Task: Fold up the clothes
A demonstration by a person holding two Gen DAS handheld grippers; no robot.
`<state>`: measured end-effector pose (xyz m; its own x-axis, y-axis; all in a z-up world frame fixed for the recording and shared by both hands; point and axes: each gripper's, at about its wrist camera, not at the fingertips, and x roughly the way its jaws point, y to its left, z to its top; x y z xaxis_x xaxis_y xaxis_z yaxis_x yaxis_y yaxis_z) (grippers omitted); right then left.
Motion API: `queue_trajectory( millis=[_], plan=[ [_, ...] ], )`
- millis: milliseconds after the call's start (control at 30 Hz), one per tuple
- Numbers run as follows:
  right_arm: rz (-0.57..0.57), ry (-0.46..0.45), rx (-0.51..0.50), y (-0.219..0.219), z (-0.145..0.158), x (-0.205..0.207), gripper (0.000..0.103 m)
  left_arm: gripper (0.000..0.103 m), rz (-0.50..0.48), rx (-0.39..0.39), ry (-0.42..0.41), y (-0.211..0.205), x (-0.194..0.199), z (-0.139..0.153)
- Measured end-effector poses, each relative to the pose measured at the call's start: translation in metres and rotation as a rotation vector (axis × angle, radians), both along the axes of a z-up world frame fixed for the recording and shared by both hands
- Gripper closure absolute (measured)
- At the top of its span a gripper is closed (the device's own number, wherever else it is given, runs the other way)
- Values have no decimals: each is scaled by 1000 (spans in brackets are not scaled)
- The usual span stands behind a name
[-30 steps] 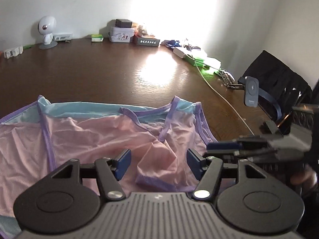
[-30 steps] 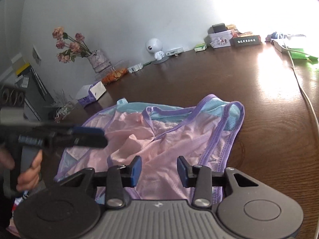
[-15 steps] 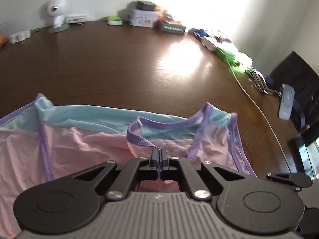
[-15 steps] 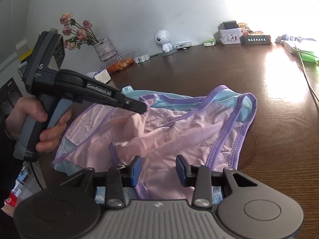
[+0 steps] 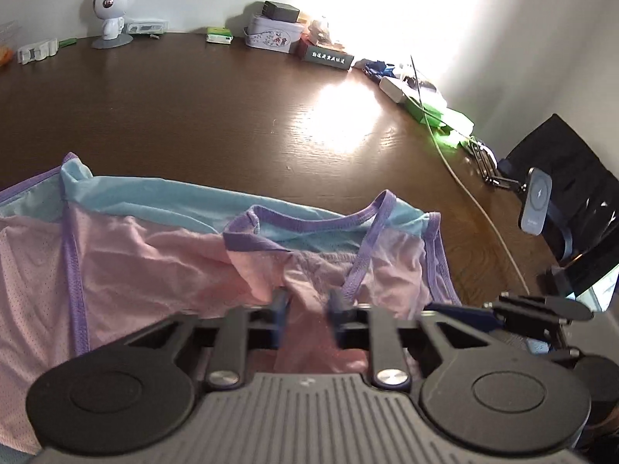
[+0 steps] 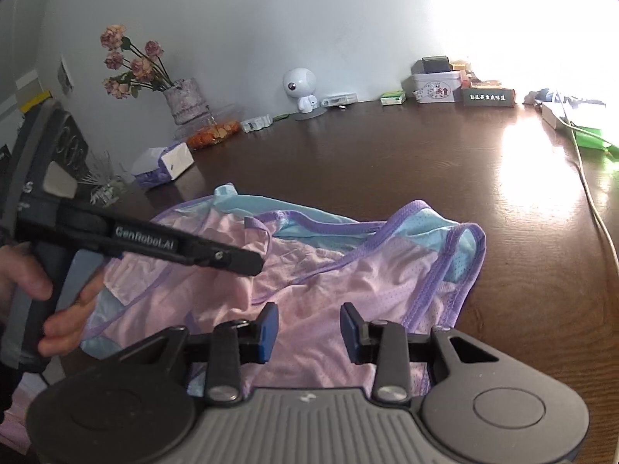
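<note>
On the dark wooden table point(image 5: 193, 116), pink vest point(image 5: 154, 266) spread flat, ready for folding; left gripper point(image 5: 308, 301) fingers slightly apart around a raised pink fold; right gripper point(image 6: 308, 324) wide apart, hovering empty

Perforated mesh-cloth garment point(image 5: 162, 270), glossy wooden table point(image 5: 193, 116)

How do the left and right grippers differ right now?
The left gripper has a narrow gap with pink mesh garment fabric between its pads; the right gripper gapes wider, holding nothing. The left sits over the garment's middle, the right at its near edge. Both have blue pads.
</note>
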<state>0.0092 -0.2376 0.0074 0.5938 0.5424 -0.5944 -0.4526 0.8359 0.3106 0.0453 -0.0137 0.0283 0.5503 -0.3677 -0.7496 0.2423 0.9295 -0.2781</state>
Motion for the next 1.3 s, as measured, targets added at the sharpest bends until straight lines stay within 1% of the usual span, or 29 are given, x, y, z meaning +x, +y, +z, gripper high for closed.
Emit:
queue_trajectory(
  millis=[133,200,233,300,367,400,433,500,533,567,600,633,700,767,833,867,900,933,967,1067,1100,1133,1167,1200,1267,1300],
  plan=[
    [14,-7,-8,19,2,12,68,99,116,-44,-23,25,-16,-4],
    [28,-6,-26,29,1,18,68,99,150,-69,-21,33,-22,-7],
    [37,-3,-39,34,0,20,68,96,166,-76,-22,36,-24,-8],
    [65,-9,-74,43,-2,21,68,95,167,-72,-29,40,-28,-7],
    [106,-13,-142,54,-5,19,70,92,173,-77,-29,42,-28,-6],
    [108,-28,-168,57,-5,18,70,87,176,-80,-29,43,-28,-5],
    [110,-41,-192,59,-5,16,70,86,179,-82,-28,44,-28,-4],
    [116,-54,-202,62,0,13,70,86,186,-88,-28,46,-28,-2],
    [113,-65,-183,61,2,12,70,85,155,-88,-60,44,-27,6],
    [115,-63,-170,60,3,13,70,79,120,-88,-96,41,-27,15],
    [119,-54,-173,62,2,13,71,59,72,-69,-123,35,-24,22],
    [123,-45,-177,63,1,14,71,47,23,-38,-144,27,-20,27],
    [117,-56,-194,65,-3,12,71,48,-42,68,-145,11,-7,26],
    [109,-57,-196,65,-4,10,71,48,-123,182,-138,-3,1,20],
    [96,-52,-185,61,-5,8,71,51,-203,272,-101,-10,7,9],
    [92,-54,-183,60,-6,8,71,58,-232,291,-92,-12,8,5],
    [90,-56,-177,58,-6,7,71,87,-227,294,-71,-10,11,0],
    [88,-58,-175,58,-7,6,71,98,-217,294,-48,-7,14,-4],
    [85,-60,-173,58,-7,5,71,98,-187,268,-42,1,17,-6],
    [82,-73,-180,59,-8,3,71,98,-72,138,-25,25,21,-4],
    [82,-76,-178,58,-8,2,70,97,-41,95,-24,33,22,-2],
    [83,-79,-175,58,-8,2,70,93,-19,67,-25,38,21,-1],
    [85,-82,-172,58,-9,2,69,92,0,58,-32,43,21,1],
    [86,-82,-168,57,-9,2,69,91,4,68,-42,45,20,4],
    [84,-84,-164,57,-9,1,67,80,-2,73,-68,47,17,11],
    [83,-85,-162,58,-9,1,67,62,-26,60,-73,47,14,15]
  ],
)
